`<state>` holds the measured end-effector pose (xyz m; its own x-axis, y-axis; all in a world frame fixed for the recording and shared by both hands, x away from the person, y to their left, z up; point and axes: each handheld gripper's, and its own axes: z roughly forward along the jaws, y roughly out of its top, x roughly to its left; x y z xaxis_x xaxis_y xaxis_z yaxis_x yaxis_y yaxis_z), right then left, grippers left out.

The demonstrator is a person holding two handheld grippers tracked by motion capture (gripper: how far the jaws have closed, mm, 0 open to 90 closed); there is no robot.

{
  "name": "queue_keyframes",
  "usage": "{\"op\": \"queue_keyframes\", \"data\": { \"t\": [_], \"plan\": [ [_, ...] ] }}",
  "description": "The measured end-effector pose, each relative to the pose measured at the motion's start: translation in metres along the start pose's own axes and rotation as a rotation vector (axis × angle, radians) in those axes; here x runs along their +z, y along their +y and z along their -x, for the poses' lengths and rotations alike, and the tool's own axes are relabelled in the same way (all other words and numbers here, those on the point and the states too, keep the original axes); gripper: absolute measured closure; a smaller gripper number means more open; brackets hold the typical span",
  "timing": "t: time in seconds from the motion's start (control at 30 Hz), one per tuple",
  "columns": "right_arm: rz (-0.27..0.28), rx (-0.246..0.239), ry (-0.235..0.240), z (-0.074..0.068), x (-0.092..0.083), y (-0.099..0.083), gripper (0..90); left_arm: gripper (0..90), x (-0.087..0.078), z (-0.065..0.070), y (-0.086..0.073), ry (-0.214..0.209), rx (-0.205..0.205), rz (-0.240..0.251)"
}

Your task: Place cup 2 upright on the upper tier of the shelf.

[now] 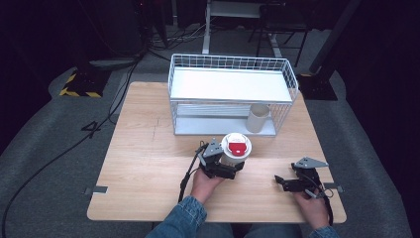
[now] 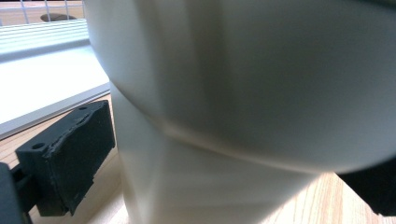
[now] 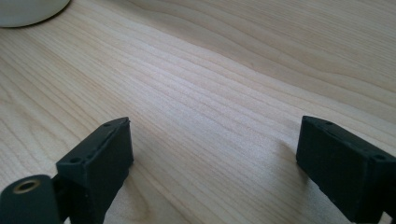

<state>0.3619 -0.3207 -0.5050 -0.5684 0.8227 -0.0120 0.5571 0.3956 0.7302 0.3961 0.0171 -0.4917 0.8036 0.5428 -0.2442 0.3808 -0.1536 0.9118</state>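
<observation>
High view shows our left hand-held gripper (image 1: 225, 166) grasping the cup (image 1: 236, 148); we keep it upright, right hand-held gripper (image 1: 292, 182) released.

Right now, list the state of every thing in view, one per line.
Lidded cup: upright on the table, lid on, between the left gripper's jaws.
Left gripper: around the cup.
Right gripper: open, holding nothing.
Plain cup: upright, uncovered, on the wire rack's lower shelf.
</observation>
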Motion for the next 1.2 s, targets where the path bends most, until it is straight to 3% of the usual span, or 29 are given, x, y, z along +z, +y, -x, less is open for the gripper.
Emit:
{"op": "queue_keyframes", "data": {
  "t": [0.57,0.8,1.2],
  "plan": [
    [0.0,0.0,0.0,0.0,0.0,0.0,11.1,9.5,0.003,0.004,0.001,0.019,0.053,-0.003],
    [0.0,0.005,-0.003,-0.001,0.0,0.0,11.0,10.8,0.0,0.007,0.002,0.047,0.06,-0.015],
    [0.0,0.005,-0.004,-0.001,0.0,0.0,11.1,12.4,-0.012,0.016,0.008,0.049,0.09,-0.011]
  ]
}}
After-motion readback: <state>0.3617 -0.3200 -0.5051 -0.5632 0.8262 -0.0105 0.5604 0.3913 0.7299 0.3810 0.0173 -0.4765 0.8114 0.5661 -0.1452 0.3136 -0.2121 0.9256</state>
